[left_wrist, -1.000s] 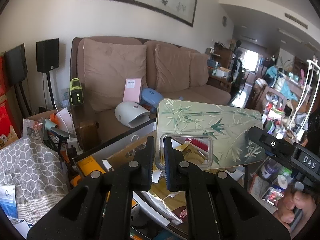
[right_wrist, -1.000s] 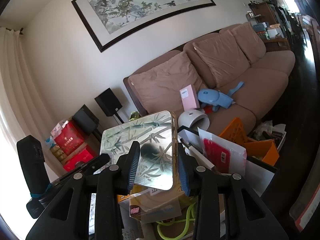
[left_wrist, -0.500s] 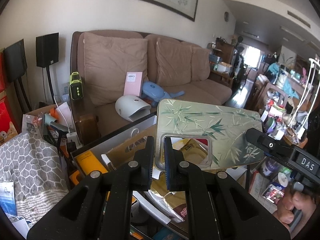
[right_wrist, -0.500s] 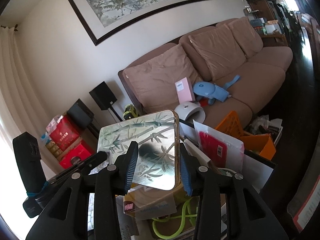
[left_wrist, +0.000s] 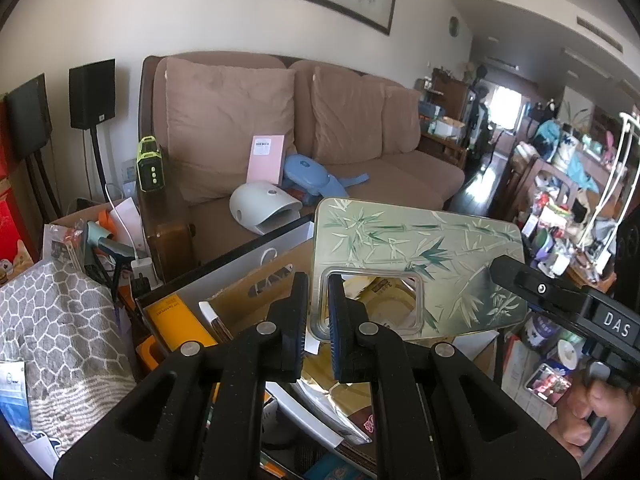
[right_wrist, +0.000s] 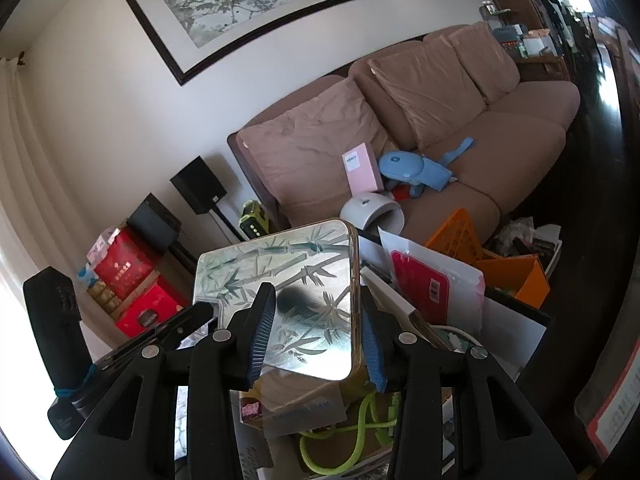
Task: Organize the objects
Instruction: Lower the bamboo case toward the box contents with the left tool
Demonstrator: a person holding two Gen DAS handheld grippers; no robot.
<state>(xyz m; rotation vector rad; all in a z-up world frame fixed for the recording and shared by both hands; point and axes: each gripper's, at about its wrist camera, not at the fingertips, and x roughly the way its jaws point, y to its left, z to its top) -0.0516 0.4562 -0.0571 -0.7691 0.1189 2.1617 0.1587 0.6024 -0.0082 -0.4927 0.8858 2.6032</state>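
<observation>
- Our left gripper point(left_wrist: 318, 312) is clamped on the rim of the bamboo-print tray point(left_wrist: 416, 248), beside its handle cut-out
- Our right gripper point(right_wrist: 316, 332) has just been opening; its two fingers stand apart on either side of the tray's far end, and we cannot tell if they touch it
- Beneath the fingers, one white box point(left_wrist: 236, 264) holds one yellow book point(left_wrist: 176, 320) and papers
- One orange basket point(right_wrist: 516, 268) sits right of the right fingers

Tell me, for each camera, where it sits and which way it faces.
Left wrist: sits on the left gripper, faces the sofa; jaws shut on the tray handle; the person's right hand shows.
Right wrist: sits on the right gripper, faces the same sofa; jaws, just opening, straddle the tray's end.
Shared: tray, sofa, each other's gripper.
</observation>
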